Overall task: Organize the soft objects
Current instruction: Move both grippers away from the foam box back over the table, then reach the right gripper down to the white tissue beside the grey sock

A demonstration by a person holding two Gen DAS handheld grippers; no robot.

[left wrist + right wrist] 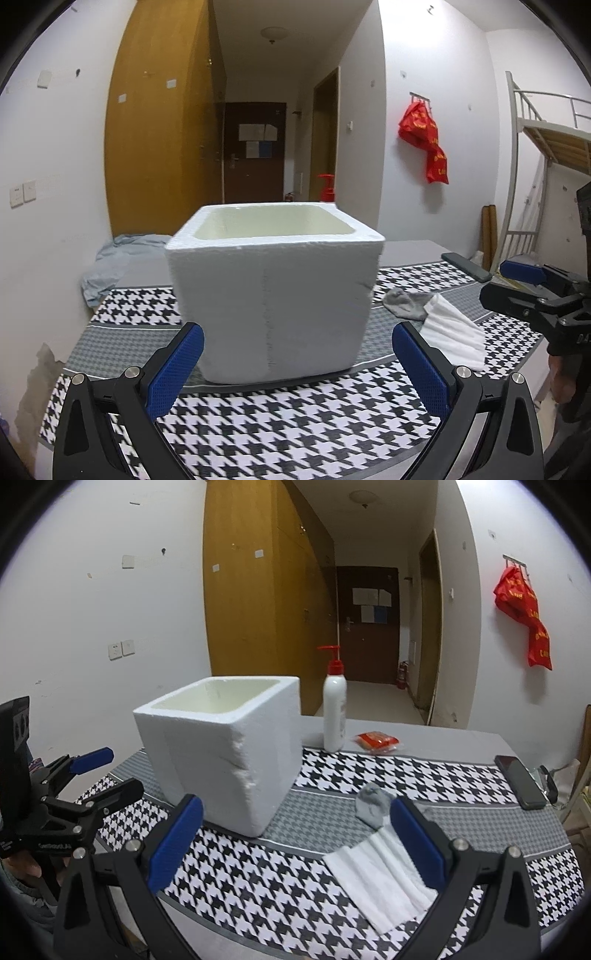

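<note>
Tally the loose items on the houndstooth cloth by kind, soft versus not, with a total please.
Soft: 2, the grey sock and the white folded cloth
Containers: 2, the foam box and the pump bottle
Packets: 1, the red packet
Phones: 1, the black phone
Total: 6

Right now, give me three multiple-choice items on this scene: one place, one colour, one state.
1. Where does the grey sock lie?
A. inside the foam box
B. on the cloth beside the white towel
C. under the phone

2. What colour is the pump on the white bottle?
A. red
B. green
C. black

3. How is the right claw?
A. shut on the towel
B. shut on the sock
C. open, holding nothing

Key: 1 B, the sock rests touching the white towel, outside the foam box. 2 A, the pump head shows red. 3 C, both blue pads stand wide apart, nothing between.
</note>
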